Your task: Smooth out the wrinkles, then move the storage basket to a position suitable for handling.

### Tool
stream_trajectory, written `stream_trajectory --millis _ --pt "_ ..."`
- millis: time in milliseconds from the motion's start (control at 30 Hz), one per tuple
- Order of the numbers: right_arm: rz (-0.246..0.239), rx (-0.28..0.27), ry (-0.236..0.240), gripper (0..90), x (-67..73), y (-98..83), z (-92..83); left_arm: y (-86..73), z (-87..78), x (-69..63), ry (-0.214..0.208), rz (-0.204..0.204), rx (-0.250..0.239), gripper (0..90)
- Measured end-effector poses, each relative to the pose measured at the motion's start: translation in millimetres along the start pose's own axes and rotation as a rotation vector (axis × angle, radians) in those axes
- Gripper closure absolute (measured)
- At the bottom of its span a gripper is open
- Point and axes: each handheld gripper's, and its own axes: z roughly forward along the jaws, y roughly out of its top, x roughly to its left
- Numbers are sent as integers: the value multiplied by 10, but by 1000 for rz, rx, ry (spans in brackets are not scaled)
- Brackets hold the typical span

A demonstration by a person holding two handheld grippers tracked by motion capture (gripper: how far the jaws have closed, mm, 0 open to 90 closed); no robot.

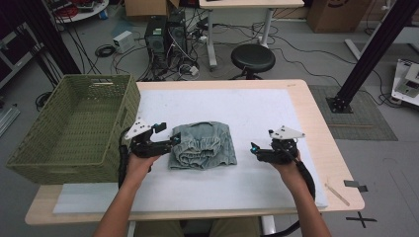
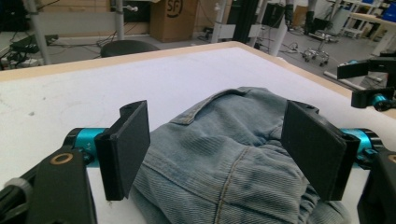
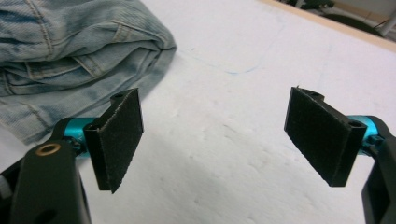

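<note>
The worktop (image 1: 276, 106) is pale wood under a white, faintly dimpled sheet. Left of the left hand-held gripper (image 1: 165, 140) stands a woven olive-green basket (image 1: 74, 128) — rectangular, nothing visible inside. Folded jeans (image 1: 202, 144) — faded blue denim, seams and waistband showing — lie bunched at that gripper's tips, its jaws spread about the near edge without pressing. The right hand-held gripper (image 1: 257, 150), jaws spread on nothing, sits apart to their right.

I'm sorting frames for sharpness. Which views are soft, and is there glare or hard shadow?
High view: even light, no glare, the folded jeans small but clear. Left gripper view: denim sharp, the near fingers slightly soft. Right gripper view: the white mat a little bright, with a soft shadow under the fingers.
</note>
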Motion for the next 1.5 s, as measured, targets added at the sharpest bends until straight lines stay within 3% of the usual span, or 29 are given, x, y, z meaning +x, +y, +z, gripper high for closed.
stream_trajectory --millis 333,800,1233,1500 --pt "-22 -12 21 204 -43 -2 -120 70 -45 -31 -11 24 -1 237" --pt "1 -21 15 204 -57 -57 -167 76 -71 -70 -18 24 10 238" --pt "-12 -12 33 204 -11 -37 -115 120 -57 -104 -31 31 13 237" --pt "-6 -19 35 204 -10 -27 -118 212 -154 -158 -25 44 10 237"
